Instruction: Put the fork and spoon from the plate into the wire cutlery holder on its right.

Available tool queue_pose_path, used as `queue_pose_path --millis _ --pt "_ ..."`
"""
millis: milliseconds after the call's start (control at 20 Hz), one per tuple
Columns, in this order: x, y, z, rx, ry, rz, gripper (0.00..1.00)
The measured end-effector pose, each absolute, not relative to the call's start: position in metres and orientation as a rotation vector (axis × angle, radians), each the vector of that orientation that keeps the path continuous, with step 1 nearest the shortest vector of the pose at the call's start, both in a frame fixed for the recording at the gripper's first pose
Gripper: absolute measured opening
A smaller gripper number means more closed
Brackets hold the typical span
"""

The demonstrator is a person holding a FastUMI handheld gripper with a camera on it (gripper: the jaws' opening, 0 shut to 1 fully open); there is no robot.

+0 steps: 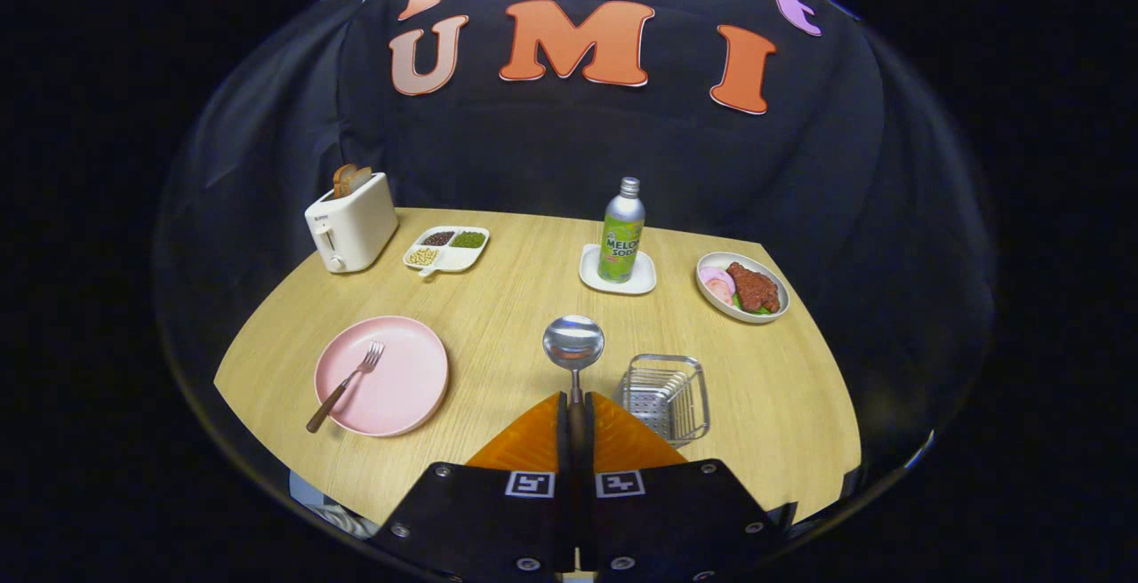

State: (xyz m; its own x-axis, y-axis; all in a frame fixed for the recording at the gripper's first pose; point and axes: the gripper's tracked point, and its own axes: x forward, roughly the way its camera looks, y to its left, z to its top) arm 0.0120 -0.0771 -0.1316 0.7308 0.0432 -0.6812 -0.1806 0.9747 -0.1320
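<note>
Gripper pinching spoon handle, bowl ahead, wire cutlery holder just right, fork on plate

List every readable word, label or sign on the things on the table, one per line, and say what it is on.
"MELON SODA": bottle on the white coaster.
Small mark on the toaster: too small to read.
Square code markers behind the gripper, which clamps the spoon: no words.
</note>
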Motion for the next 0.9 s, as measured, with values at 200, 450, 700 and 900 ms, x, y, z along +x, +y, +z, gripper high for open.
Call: queue_pose_path --millis 200,450,700,900 --pt "0.007 -0.115 -0.124 -0.227 0.808 0.080 0.02" --pt "0.001 -0.136 -0.131 -0.213 0.923 0.067 0.03" --pt "0.009 -0.145 -0.153 -0.184 1.052 0.051 0.03" --pt "0.017 -0.150 -0.169 -0.138 1.154 0.015 0.04"
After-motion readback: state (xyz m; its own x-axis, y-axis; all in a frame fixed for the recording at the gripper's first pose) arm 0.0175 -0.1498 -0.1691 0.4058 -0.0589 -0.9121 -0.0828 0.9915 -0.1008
